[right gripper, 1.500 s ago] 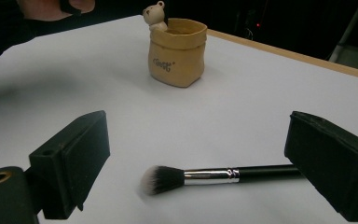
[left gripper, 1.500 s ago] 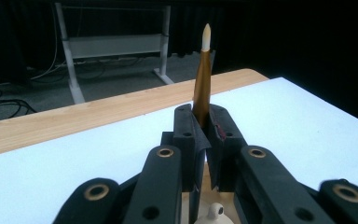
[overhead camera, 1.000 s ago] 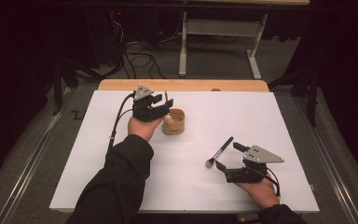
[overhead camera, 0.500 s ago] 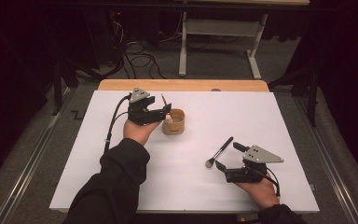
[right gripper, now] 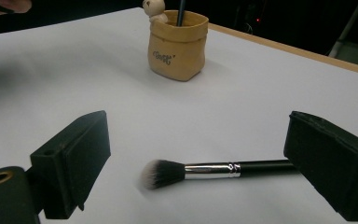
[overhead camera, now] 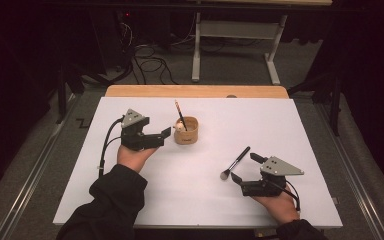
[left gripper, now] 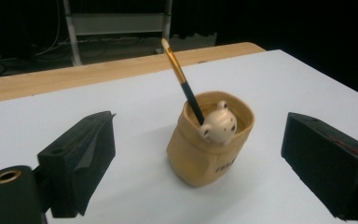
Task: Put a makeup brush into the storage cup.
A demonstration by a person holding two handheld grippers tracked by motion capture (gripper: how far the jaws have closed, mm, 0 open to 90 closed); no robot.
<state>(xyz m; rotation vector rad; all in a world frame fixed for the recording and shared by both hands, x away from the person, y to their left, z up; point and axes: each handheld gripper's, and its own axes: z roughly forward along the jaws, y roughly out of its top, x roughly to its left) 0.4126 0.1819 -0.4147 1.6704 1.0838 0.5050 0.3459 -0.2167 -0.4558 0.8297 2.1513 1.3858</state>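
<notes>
The left gripper [overhead camera: 166, 135] has drawn back left from the cup [overhead camera: 186, 131]; its jaws have just been opening (brush [overhead camera: 181, 115] left inside).

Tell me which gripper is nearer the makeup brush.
Right. The right gripper sits around the makeup brush, jaws open either side of it. The left gripper is far off, open beside the pot.

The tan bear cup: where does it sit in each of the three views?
High view: the tan bear cup stands upper centre on the white table, just right of the left gripper.
Left gripper view: centre, between the open fingers, apart from both.
Right gripper view: top centre, beyond the makeup brush.
Shared landmark: the bear head on the cup's rim, beside the standing brush handle.
</notes>
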